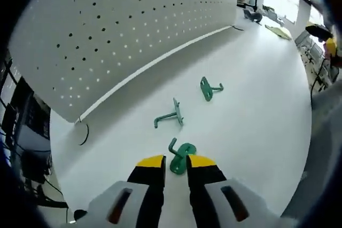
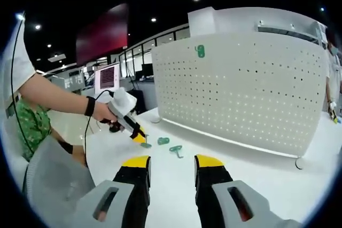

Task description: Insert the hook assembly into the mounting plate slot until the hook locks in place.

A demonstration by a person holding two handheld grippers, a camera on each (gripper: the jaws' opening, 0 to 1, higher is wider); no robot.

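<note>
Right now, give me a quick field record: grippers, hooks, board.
left gripper: jaws either side of the nearest green hook on the white table; grip unclear
right gripper: open, empty
loose hooks: two more, middle hook, far hook
pegboard: upright, one mounted hook near its top

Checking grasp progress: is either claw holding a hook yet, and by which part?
The left claw has a green hook between its tips at the flat plate end; whether it grips is unclear. The right claw holds nothing.
</note>
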